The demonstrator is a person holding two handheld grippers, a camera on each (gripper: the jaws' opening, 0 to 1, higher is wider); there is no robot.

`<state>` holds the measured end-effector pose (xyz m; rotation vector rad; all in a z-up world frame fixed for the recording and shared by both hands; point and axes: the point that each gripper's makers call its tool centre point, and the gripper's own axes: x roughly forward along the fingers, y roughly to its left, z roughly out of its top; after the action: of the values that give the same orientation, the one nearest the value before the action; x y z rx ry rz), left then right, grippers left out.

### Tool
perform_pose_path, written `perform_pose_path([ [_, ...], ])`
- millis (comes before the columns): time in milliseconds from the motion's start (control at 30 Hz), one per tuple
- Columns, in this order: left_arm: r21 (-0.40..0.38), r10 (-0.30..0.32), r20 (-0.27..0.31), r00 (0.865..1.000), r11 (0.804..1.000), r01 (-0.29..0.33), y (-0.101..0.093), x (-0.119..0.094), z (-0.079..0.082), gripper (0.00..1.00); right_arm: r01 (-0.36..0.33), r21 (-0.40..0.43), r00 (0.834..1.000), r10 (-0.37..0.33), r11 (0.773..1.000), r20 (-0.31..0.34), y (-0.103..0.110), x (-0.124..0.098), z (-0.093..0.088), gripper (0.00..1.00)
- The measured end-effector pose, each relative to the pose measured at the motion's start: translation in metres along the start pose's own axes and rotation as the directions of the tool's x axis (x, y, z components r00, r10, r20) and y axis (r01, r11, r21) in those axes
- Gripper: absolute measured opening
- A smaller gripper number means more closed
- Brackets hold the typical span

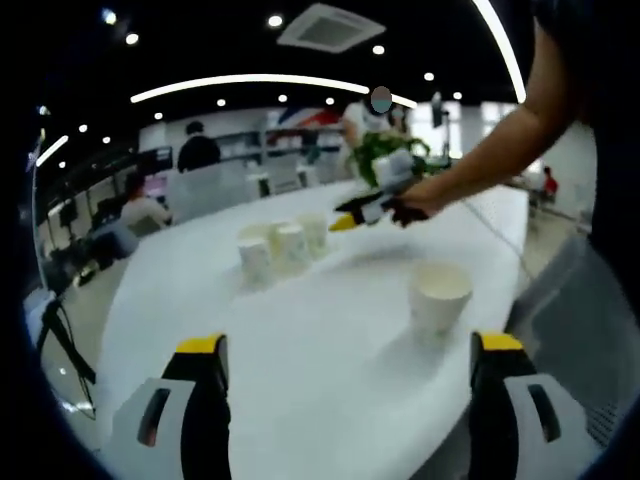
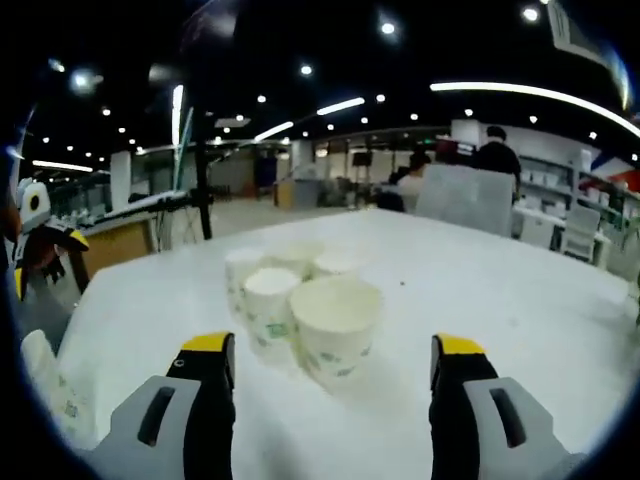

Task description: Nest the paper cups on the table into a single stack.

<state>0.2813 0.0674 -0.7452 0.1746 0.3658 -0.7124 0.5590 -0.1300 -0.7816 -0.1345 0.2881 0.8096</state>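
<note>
Paper cups just beyond right claw.

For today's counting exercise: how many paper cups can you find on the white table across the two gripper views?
5. One paper cup stands alone before the left gripper. Four cluster before the right gripper: nearest cup, left cup, two behind. Others may hide behind these.

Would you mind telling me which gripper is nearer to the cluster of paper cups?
Right. The right gripper hovers open just before the cluster of paper cups, while the left gripper sits back across the table, nearer the lone cup.
</note>
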Motion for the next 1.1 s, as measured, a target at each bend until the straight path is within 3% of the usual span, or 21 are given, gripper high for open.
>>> perform_pose_path([
  [567, -0.008, 0.026, -0.013, 1.0, 1.0, -0.026, 0.003, -0.001, -0.003, 0.99, -0.001, -0.004, 1.0, 0.001, 1.0, -0.03, -0.007, 0.04, -0.007, 0.5],
  [633, -0.004, 0.026, -0.01, 1.0, 1.0, -0.026, 0.003, -0.001, -0.002, 0.99, -0.009, -0.001, 0.999, 0.009, 1.0, -0.04, -0.006, 0.04, -0.009, 0.39],
  [1100, -0.008, 0.017, -0.022, 1.0, 1.0, -0.017, 0.003, 0.0, -0.003, 0.99, -0.005, -0.006, 1.0, 0.004, 1.0, -0.029, -0.009, 0.037, -0.003, 0.36],
])
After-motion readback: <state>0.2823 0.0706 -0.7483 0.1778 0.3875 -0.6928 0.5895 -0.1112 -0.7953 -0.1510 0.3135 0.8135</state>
